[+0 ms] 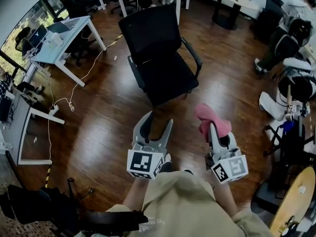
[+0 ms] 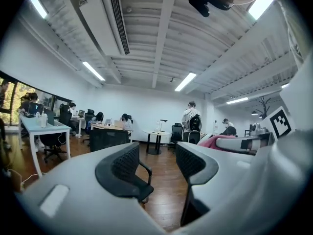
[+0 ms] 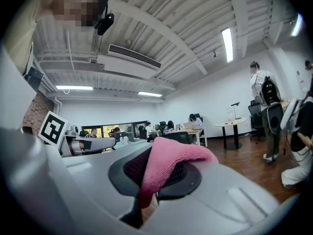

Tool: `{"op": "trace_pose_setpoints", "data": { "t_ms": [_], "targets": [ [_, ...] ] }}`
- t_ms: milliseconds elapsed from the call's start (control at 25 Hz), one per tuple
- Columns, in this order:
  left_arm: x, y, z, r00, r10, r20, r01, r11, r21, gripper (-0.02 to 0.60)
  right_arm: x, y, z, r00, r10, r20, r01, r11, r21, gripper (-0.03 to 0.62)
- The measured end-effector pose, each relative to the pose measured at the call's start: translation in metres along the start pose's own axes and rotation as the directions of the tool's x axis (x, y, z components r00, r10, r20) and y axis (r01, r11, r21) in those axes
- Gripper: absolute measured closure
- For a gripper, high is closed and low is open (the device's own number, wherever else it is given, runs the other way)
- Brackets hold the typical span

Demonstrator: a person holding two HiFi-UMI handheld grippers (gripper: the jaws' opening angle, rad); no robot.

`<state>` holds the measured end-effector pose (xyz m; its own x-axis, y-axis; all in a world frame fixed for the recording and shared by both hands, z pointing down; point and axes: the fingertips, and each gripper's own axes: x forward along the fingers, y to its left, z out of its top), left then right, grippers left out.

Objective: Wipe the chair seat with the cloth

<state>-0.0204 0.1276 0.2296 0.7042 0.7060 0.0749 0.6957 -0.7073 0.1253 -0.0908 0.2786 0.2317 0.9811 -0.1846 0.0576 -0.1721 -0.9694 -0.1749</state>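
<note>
Cloth (image 1: 211, 118), pink and bunched, is drooping forward over my right gripper's (image 1: 216, 130) clenched fingers, just short of the black chair (image 1: 163, 58) whose seat (image 1: 170, 78) is facing me, while my left gripper's (image 1: 159, 121) fingers are standing released, empty.

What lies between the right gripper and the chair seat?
Head view: only bare wooden floor between the right gripper, shut on the pink cloth, and the chair seat.
</note>
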Motion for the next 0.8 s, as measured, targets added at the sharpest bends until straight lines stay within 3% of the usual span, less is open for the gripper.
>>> {"op": "trace_pose_setpoints", "data": {
  "t_ms": [160, 360, 520, 800],
  "targets": [
    [0.037, 0.024, 0.009, 0.999, -0.041, 0.005, 0.041, 0.999, 0.002, 0.367, 0.022, -0.017, 0.006, 0.998, -0.066, -0.006, 0.066, 0.998, 0.001, 0.577],
    [0.09, 0.029, 0.005, 0.999, -0.043, -0.028, 0.043, 0.999, 0.008, 0.367, 0.044, -0.078, -0.001, 0.992, -0.122, -0.04, 0.123, 0.992, 0.041, 0.577],
    [0.141, 0.028, -0.006, 0.998, 0.014, -0.055, -0.013, 1.0, 0.016, 0.367, 0.077, -0.138, -0.001, 0.996, -0.08, -0.043, 0.082, 0.995, 0.049, 0.577],
    [0.229, 0.012, -0.001, 0.982, 0.185, -0.048, -0.185, 0.983, 0.012, 0.365, 0.142, -0.247, 0.023, 0.996, 0.079, -0.049, -0.077, 0.996, 0.055, 0.577]
  ]
}}
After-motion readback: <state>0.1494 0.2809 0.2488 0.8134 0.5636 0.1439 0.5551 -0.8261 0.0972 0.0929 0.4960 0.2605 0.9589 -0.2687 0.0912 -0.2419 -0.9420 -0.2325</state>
